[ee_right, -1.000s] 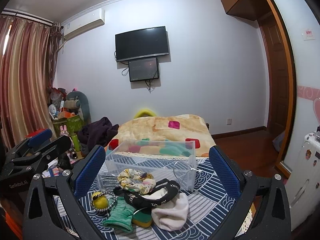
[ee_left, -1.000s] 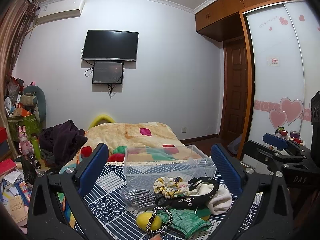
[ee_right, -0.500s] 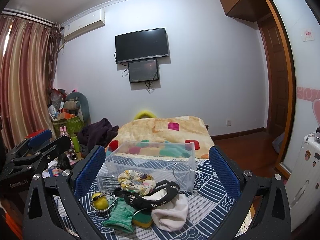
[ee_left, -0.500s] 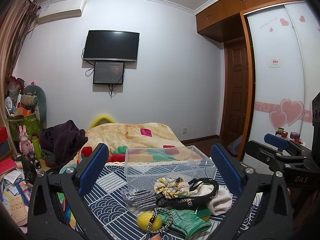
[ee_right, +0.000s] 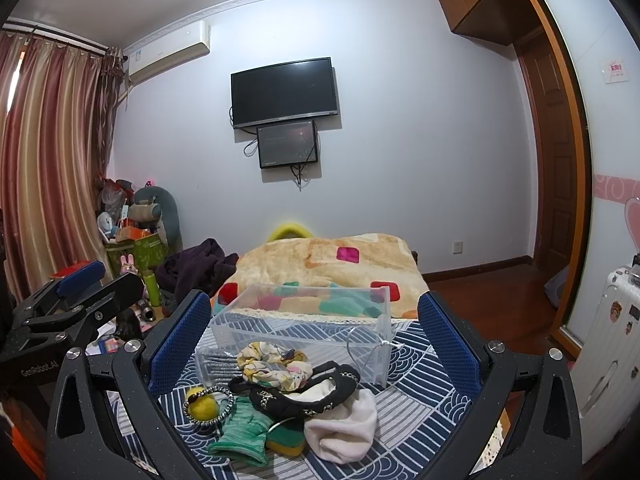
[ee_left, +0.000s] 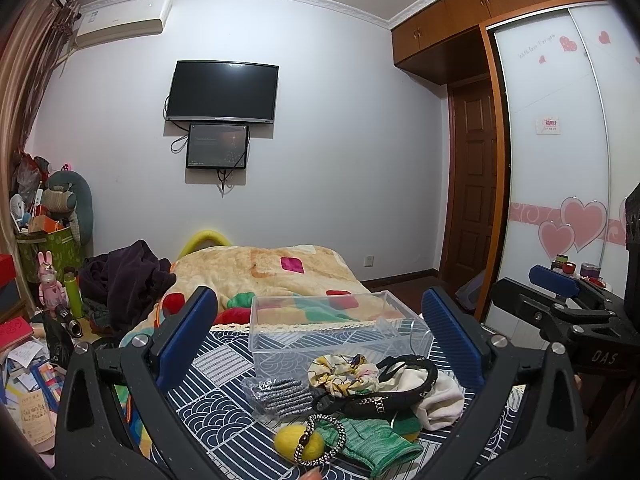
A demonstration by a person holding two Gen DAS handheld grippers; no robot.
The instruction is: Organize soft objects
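Observation:
A clear plastic box (ee_left: pixel 332 330) (ee_right: pixel 304 320) stands empty on a blue patterned cloth (ee_left: pixel 224 384). In front of it lies a pile: a floral scrunchie (ee_left: pixel 340 372) (ee_right: pixel 276 364), a black headband (ee_left: pixel 376 396) (ee_right: pixel 308 396), a white cloth (ee_left: pixel 440 396) (ee_right: pixel 344 428), a green knit piece (ee_left: pixel 376 444) (ee_right: pixel 244 436), a yellow ball (ee_left: pixel 300 442) (ee_right: pixel 202 404) ringed by a beaded band, and a grey striped item (ee_left: pixel 280 394). My left gripper (ee_left: pixel 320 344) and right gripper (ee_right: pixel 308 340) are both open and empty, held above the pile.
A bed with a patchwork blanket (ee_left: pixel 272 276) lies behind the box. Dark clothes (ee_left: pixel 124 280) and cluttered boxes (ee_left: pixel 44 248) are at the left. A wardrobe (ee_left: pixel 560 184) and door (ee_left: pixel 472 208) are at the right. A white suitcase (ee_right: pixel 608 344) stands at the right.
Both views have shifted very slightly; the grippers stay open and the objects have not moved.

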